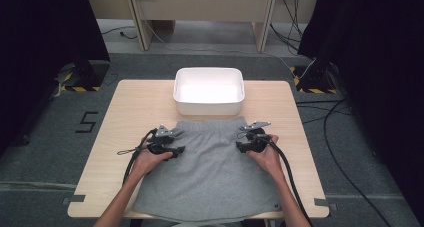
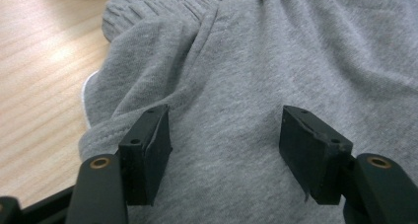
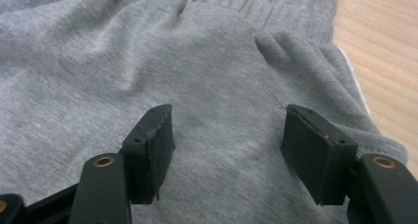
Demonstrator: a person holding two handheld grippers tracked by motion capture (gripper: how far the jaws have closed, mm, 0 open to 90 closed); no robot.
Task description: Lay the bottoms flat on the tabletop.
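high view: grey jersey shorts (image 1: pixel 210 172) flat, ribbed waistband by white rectangular tub (image 1: pixel 208 91)
left gripper (image 1: pixel 169 143): jaws wide, over fabric
right gripper (image 1: pixel 248 138): jaws wide, nothing held

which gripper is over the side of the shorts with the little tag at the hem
The right gripper. The grey cotton shorts carry a small dark tag at the hem corner on its side; the left gripper hovers over the plain side.
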